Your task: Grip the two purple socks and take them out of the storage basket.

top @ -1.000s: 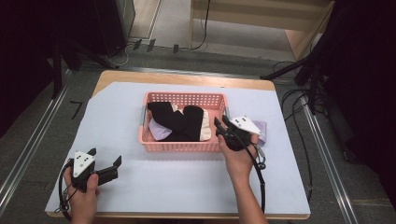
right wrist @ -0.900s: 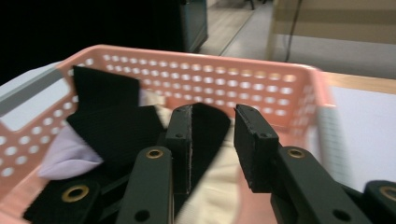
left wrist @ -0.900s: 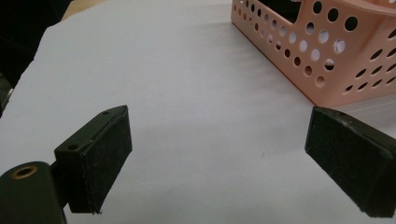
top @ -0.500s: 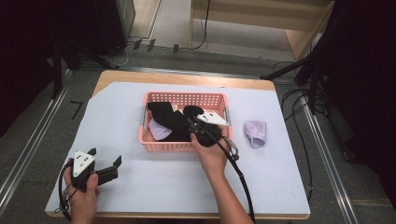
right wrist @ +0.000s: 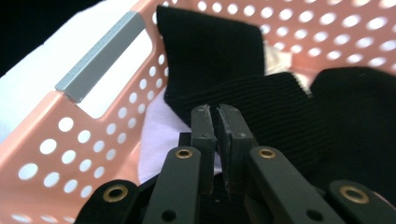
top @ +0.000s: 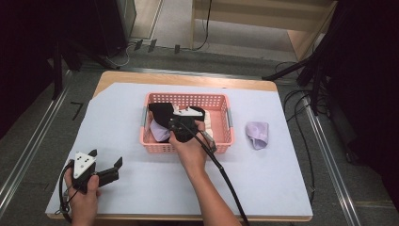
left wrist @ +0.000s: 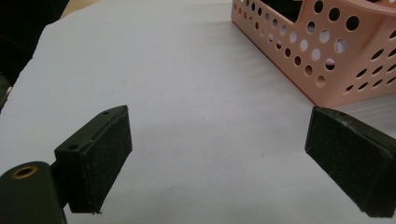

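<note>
Black sock lies in the pink basket at table centre. My right gripper, jaws just closed with nothing between, hovers over it; my left gripper rests spread, near left.

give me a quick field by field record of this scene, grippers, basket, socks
right gripper: jaws together, nothing between them, over the socks in the basket
left gripper: jaws wide apart, nothing between them, low over the white sheet
basket: pink, perforated, on the sheet
black sock: in the basket, lying over a light sock
lilac sock: on the sheet, right of the basket, apart from it
</note>
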`<state>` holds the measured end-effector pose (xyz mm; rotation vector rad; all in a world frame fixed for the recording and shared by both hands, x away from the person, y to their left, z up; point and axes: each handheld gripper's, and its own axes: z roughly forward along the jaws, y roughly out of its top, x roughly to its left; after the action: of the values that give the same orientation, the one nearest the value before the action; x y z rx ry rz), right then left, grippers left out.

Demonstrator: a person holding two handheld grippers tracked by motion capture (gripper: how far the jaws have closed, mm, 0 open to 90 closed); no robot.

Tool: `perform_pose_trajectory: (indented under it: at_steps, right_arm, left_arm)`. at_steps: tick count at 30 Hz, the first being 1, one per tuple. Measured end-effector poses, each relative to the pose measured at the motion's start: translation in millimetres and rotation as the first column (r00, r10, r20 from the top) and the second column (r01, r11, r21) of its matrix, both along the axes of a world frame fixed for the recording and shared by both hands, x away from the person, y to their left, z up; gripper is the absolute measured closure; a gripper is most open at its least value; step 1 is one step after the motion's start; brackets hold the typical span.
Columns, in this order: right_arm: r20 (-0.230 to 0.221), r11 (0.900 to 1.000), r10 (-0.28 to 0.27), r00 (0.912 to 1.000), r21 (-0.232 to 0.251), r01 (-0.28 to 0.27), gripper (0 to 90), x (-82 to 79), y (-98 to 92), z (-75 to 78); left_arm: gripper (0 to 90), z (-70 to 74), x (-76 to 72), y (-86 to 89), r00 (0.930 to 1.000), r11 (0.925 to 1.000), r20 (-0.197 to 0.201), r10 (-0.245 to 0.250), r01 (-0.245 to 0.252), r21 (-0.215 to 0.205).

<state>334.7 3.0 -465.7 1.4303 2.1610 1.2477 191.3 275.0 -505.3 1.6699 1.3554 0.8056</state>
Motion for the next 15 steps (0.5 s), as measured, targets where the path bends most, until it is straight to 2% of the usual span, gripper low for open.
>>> perform_pose_trajectory:
  at_steps: [5, 10, 11, 12, 14, 15]
  right_arm:
    - [-0.054, 1.0, -0.009, 0.9985, -0.013, 0.008, 85.7, 5.1, 14.3, -1.5]
    - [-0.087, 0.998, -0.02, 0.996, -0.053, 0.015, 82.9, 8.6, 22.6, -4.6]
    - [-0.105, 0.996, -0.02, 0.9943, -0.086, 0.011, 82.1, 10.4, 26.9, -7.7]
    - [-0.11, 0.996, -0.019, 0.9938, -0.094, 0.009, 81.7, 10.9, 28.1, -8.3]
    - [-0.117, 0.995, -0.025, 0.9928, -0.095, 0.014, 80.7, 11.3, 29.8, -8.5]
    - [-0.129, 0.997, -0.02, 0.9914, -0.074, 0.011, 79.0, 11.9, 30.9, -8.5]
  left_arm:
    - [8.1, 0.2, -0.1, 0.1, 1.0, 1.0, -0.004, 0.0, 0.0, 0.0]
    - [8.1, 0.0, 0.2, 0.3, 1.0, 1.0, -0.003, -0.001, 0.001, -0.002]
    - [8.1, 0.0, 0.3, 0.3, 1.0, 1.0, -0.004, -0.001, 0.001, -0.002]
    - [8.1, 0.0, 0.4, 0.3, 1.0, 1.0, -0.004, -0.001, 0.001, -0.002]
    - [8.1, 0.0, 0.4, 0.2, 1.0, 1.0, -0.005, 0.001, -0.001, -0.002]
    - [8.1, 0.0, 0.4, 0.3, 1.0, 1.0, -0.004, -0.001, 0.001, -0.002]
